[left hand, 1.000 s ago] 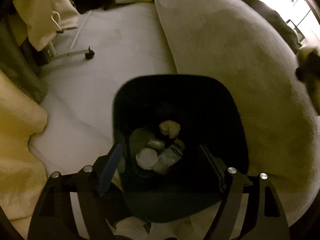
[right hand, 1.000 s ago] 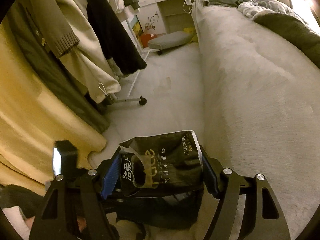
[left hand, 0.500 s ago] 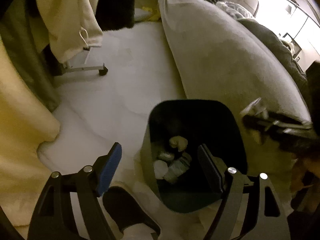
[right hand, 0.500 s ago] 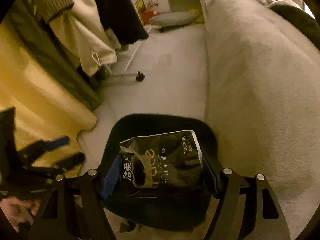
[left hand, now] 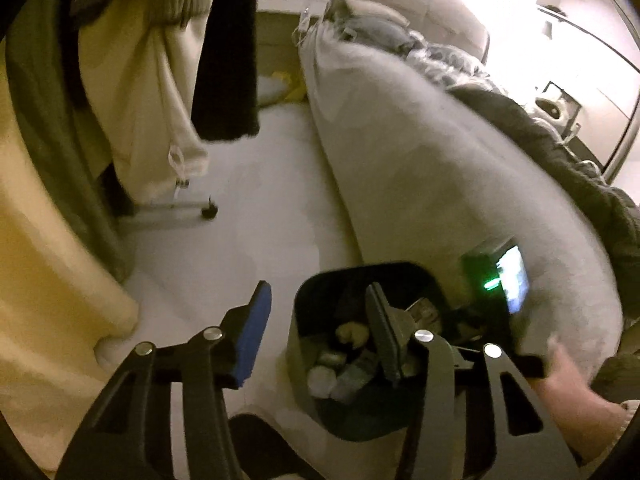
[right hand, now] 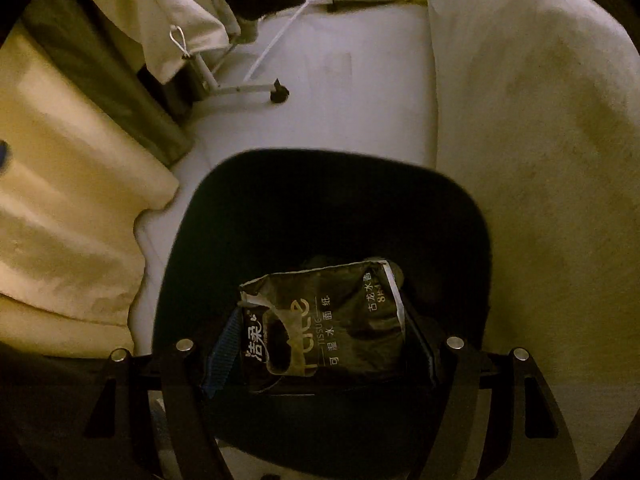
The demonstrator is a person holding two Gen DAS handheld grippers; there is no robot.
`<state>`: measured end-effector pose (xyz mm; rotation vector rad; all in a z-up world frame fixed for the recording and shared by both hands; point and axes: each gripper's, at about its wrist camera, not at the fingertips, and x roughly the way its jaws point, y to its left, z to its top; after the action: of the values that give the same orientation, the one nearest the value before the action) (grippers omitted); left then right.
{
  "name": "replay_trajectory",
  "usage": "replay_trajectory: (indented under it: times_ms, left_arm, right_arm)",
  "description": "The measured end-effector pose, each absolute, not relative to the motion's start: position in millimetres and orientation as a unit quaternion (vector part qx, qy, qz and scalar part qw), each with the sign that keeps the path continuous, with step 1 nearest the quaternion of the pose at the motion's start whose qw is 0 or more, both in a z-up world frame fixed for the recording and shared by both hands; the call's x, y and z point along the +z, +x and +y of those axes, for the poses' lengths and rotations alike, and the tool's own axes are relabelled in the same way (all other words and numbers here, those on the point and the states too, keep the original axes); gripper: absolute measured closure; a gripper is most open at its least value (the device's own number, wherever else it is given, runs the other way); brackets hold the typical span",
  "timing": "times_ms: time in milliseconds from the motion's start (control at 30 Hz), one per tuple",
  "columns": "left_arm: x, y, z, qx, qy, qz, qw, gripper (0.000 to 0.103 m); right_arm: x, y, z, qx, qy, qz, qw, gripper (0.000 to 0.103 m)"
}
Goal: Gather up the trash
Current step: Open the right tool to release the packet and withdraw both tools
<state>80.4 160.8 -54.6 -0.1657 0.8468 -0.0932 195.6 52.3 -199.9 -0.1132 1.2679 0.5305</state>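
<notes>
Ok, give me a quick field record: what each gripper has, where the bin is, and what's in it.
right gripper: shut on a crumpled black tissue packet, hanging over the bin's mouth
left gripper: nothing between its fingers; they have just been closing
bin: black plastic bin on the pale floor, beside the grey bed
bin contents: crumpled pale tissues and other scraps, too dim to identify
packet released: not yet
</notes>
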Motion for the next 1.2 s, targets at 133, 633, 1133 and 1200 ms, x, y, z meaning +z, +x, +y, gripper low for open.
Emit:
replay_trajectory:
  times_ms: [133,633,1133,1200]
  left_arm:
    - [-28,67,153,-0.049,-0.066,0.388,0.918,0.052]
    - [49,-2,138,-0.02,-0.063,0.334,0.94,0.023]
    - [103,-54,89,0.007,-0.02,0.246,0.969,0.003]
    - [103,-56,83,0.013,-0.013,0.243,0.97,0.003]
  right_arm:
    - [-196,192,53,0.257,-0.044,0.582,0.771,0.017]
    - [-58,130,3,0.25,-0.043,0.459,0.851,0.007]
    - [70,26,-160,0.123,-0.033,0.279,0.952,0.003]
    - [81,13,-182,0.108,-0.023,0.264,0.958,0.003]
